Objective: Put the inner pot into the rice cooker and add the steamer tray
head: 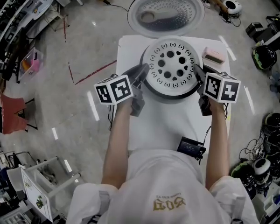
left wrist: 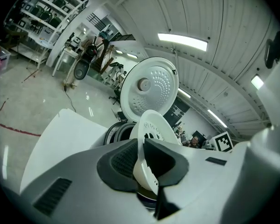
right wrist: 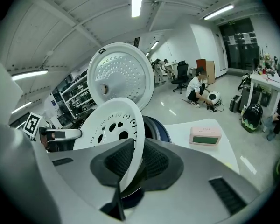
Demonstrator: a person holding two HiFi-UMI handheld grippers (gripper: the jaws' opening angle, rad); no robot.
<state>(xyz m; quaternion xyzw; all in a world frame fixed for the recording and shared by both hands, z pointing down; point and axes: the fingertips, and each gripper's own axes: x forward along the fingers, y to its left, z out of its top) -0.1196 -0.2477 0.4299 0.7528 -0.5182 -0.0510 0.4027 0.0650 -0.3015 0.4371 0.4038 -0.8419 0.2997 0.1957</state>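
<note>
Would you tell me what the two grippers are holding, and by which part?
Both hold the white steamer tray by its rim: the left gripper on its left edge, the right gripper on its right edge.

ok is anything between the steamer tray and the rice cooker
Nothing visible. The steamer tray is right over the rice cooker, whose lid is swung open behind it.

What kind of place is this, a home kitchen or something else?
Probably a lab or workshop, not a kitchen: racks of gear, helmets and cables on a polished floor, with the cooker on a lone white table.
</note>
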